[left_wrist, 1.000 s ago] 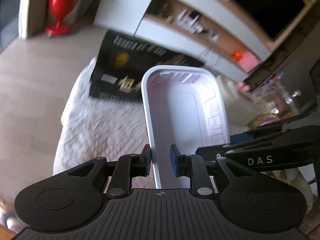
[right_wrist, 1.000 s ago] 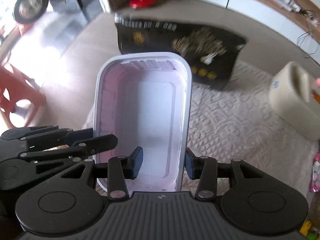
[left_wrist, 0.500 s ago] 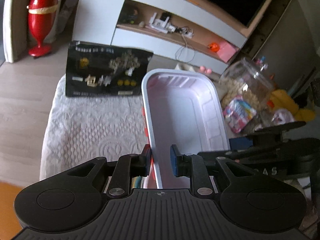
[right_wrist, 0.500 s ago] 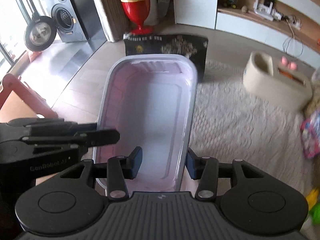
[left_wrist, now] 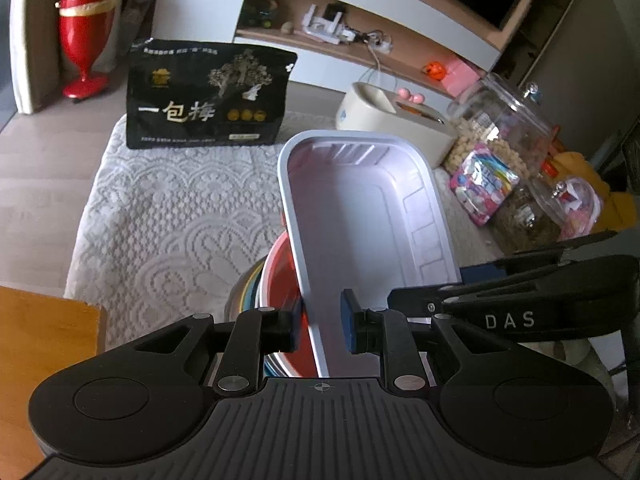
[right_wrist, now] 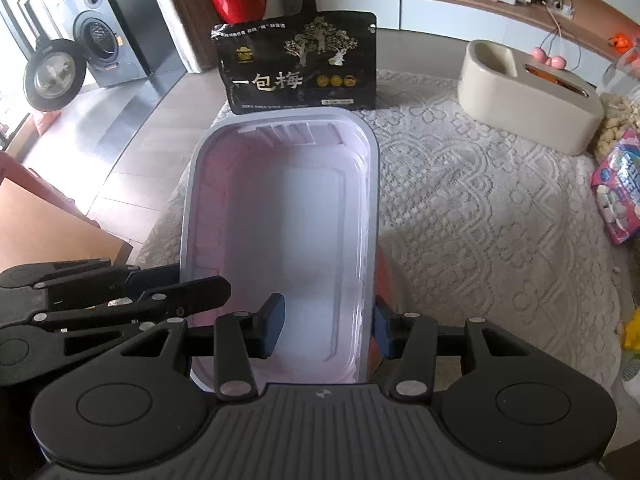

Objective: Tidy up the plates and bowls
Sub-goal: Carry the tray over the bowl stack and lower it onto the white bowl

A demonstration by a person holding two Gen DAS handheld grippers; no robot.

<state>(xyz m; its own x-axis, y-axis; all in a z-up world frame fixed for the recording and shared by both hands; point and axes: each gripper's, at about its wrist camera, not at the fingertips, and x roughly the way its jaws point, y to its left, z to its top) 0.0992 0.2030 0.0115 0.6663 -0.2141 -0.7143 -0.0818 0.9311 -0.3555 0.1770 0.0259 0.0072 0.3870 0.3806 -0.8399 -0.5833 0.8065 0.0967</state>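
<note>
Both hand-held grippers (left_wrist: pixel 323 326) (right_wrist: pixel 329 328) are pinching the white tub's (left_wrist: pixel 360 216) thin side walls; uneven pull risks it slipping onto the bowls (left_wrist: pixel 276 284) beneath it.

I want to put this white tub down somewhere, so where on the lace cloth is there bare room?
Two bare patches: the lace cloth between the black bag and the stacked bowls, and the stretch right of the white tub, before the beige box. It is crowded near the candy packet and jars.
</note>
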